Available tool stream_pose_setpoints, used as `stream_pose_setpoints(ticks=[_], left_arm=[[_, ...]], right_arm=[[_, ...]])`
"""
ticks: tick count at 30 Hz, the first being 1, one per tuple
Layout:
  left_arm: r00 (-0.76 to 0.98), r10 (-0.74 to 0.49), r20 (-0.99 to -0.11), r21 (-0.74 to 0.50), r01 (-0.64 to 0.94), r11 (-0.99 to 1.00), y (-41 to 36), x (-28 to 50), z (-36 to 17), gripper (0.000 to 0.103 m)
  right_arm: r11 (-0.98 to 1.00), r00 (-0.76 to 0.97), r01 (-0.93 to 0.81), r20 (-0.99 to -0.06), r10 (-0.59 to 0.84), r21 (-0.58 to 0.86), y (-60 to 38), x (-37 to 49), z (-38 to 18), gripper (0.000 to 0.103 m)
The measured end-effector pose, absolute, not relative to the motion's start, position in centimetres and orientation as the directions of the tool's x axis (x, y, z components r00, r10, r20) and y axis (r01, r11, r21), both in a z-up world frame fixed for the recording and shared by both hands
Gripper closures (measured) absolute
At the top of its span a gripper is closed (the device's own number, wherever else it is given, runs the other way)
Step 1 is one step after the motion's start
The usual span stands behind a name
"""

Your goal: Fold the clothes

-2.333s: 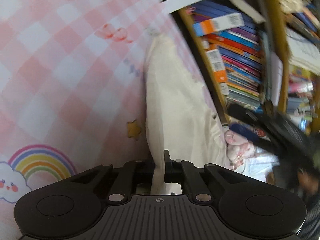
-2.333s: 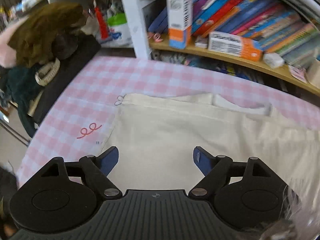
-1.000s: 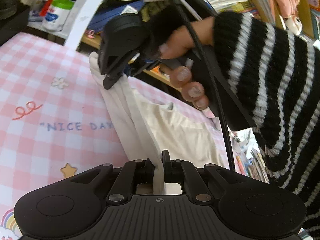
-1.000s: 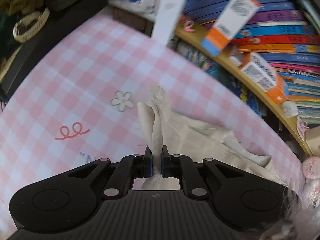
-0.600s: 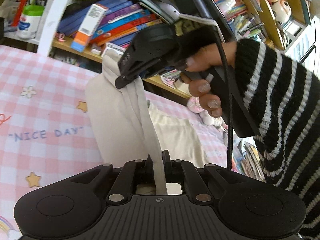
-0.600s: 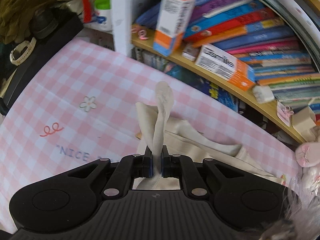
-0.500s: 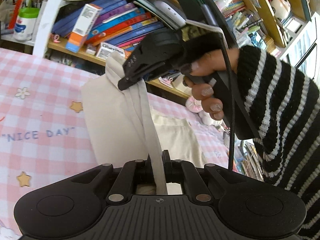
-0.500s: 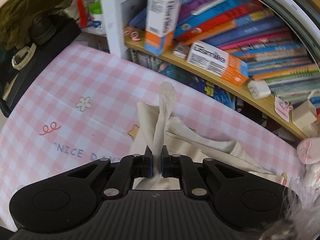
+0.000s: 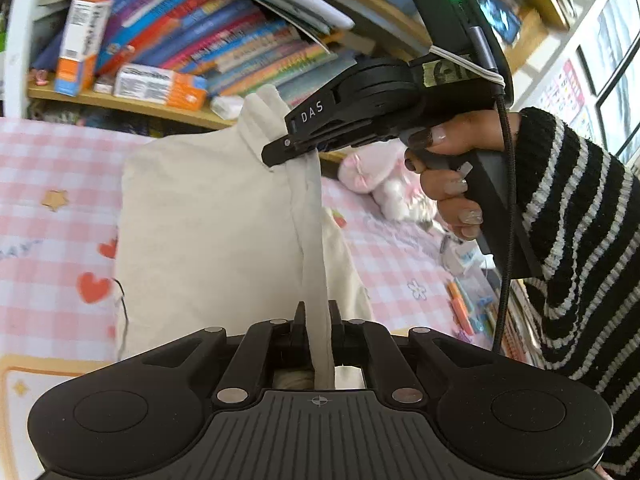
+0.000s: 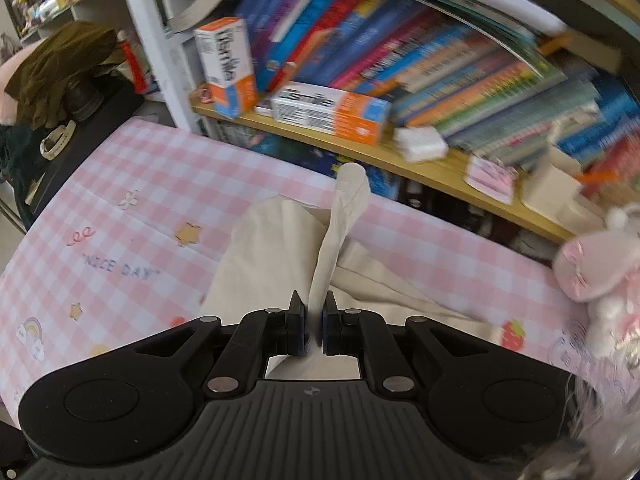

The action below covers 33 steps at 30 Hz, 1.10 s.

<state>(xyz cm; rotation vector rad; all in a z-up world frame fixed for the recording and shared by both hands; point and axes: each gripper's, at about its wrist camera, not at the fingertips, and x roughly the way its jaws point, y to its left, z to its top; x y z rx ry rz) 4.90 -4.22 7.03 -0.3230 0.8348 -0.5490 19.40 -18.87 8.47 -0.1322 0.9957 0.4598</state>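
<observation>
cream garment lifted higher, both jaws clamped

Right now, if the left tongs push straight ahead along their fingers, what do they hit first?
Probably the right tongs, clamped on the same cream cloth directly ahead of the left tongs. Beyond them is the bookshelf; depth is unclear.

Pink checked tablecloth spread below a wooden bookshelf crammed with bright books; white shelf post at left; framed windows at right.
</observation>
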Motion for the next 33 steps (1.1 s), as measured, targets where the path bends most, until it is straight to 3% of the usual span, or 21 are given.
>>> stream_pose_setpoints(ticks=[6, 8, 11, 15, 21, 25, 27, 30, 33], left_arm=[[0.496, -0.538, -0.681, -0.408, 0.353, 0.842, -9.9, 5.9, 5.8, 0.097], [0.478, -0.528, -0.702, -0.390, 0.362, 0.846, -11.4, 6.1, 5.4, 0.093], [0.415, -0.563, -0.715, -0.410, 0.403, 0.818, -13.5, 5.6, 4.8, 0.073], [0.292, -0.680, -0.673, -0.521, 0.466, 0.716, -13.9, 4.2, 4.3, 0.068], [0.360, -0.608, -0.707, -0.491, 0.369, 0.789, -8.3, 3.2, 3.9, 0.068], [0.446, -0.468, -0.763, -0.400, 0.244, 0.883, -3.1, 3.5, 3.3, 0.068], [0.463, -0.431, -0.775, -0.386, 0.193, 0.902, -0.7, 3.6, 3.0, 0.068], [0.462, -0.426, -0.778, -0.413, 0.135, 0.901, 2.0, 3.7, 2.4, 0.068], [0.436, -0.462, -0.772, -0.482, 0.073, 0.873, 4.0, 3.9, 1.4, 0.068]], right_arm=[[0.905, 0.442, -0.397, -0.831, 0.337, 0.155, -24.3, 19.8, 6.0, 0.096], [0.909, 0.428, -0.374, -0.836, 0.343, 0.182, -26.0, 20.0, 4.8, 0.096], [0.921, 0.411, -0.322, -0.844, 0.344, 0.219, -28.4, 20.3, 2.9, 0.095], [0.947, 0.385, -0.195, -0.868, 0.312, 0.254, -31.5, 20.6, 0.0, 0.088], [0.948, 0.360, -0.107, -0.877, 0.319, 0.301, -34.2, 19.2, -0.6, 0.087], [0.945, 0.375, -0.142, -0.867, 0.328, 0.296, -33.7, 16.9, 1.3, 0.069], [0.951, 0.383, -0.115, -0.870, 0.310, 0.288, -33.2, 15.3, 1.2, 0.065], [0.959, 0.394, -0.070, -0.876, 0.280, 0.275, -32.6, 12.9, 1.0, 0.056], [0.965, 0.403, -0.025, -0.881, 0.249, 0.262, -32.0, 10.5, 0.7, 0.056]])
